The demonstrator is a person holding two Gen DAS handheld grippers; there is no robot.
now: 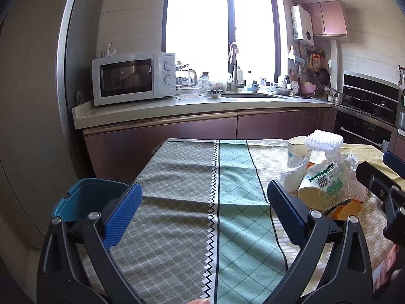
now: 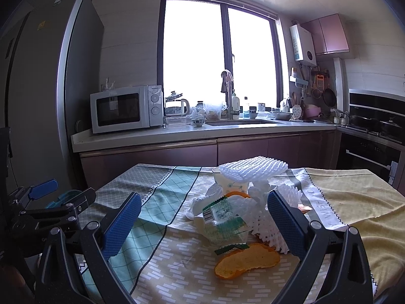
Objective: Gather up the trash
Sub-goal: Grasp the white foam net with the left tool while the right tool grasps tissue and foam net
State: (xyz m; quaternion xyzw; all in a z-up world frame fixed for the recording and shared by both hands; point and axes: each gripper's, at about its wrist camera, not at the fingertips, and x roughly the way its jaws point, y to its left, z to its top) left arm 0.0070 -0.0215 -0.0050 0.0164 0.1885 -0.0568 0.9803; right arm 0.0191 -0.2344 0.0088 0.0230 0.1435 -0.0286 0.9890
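Observation:
A pile of trash lies on the patterned tablecloth (image 2: pixel 177 258): a crumpled green-and-white wrapper (image 2: pixel 222 221), white foam fruit nets (image 2: pixel 253 171), a paper cup (image 2: pixel 227 182), crumpled tissue (image 2: pixel 200 202) and orange peel (image 2: pixel 246 259). My right gripper (image 2: pixel 203 220) is open with its jaws on either side of the pile, just above the table. My left gripper (image 1: pixel 203 209) is open and empty over the bare cloth, left of the pile (image 1: pixel 324 177). A teal bin (image 1: pixel 88 197) stands beside the table's left edge, behind my left finger.
A counter (image 1: pixel 177 109) with a microwave (image 1: pixel 131 78), a kettle, a sink and dishes runs behind the table. A tall fridge (image 1: pixel 30 101) stands at the left. An oven and hob (image 1: pixel 367 106) are at the right.

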